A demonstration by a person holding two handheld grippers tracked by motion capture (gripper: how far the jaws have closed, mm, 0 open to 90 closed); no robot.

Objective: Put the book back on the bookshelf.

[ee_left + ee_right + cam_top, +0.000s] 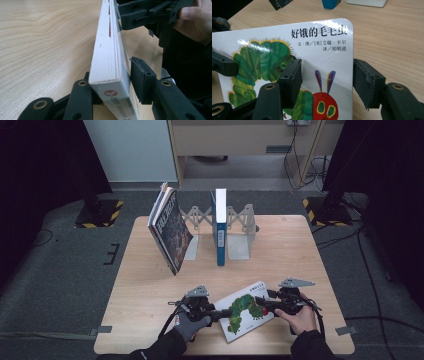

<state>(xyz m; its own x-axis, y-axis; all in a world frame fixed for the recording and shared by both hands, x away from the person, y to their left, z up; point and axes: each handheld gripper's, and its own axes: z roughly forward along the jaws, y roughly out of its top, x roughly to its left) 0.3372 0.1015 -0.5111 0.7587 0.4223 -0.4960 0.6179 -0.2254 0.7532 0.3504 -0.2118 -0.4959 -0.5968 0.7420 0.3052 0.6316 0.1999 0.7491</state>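
1. High view: the wooden table [150,285] is evenly lit from above, and dim at the 10 and 2 o'clock corners.
2. Glare streaks the caterpillar book [287,50] cover.
3. Near jaws are soft.

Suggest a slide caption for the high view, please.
Both tools, left and right, meet at a caterpillar picture book on the table.

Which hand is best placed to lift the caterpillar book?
Probably the left. The left gripper has a jaw on each side of the caterpillar book, ready to pinch. The right gripper has one jaw lying on the cover and the other off its edge.
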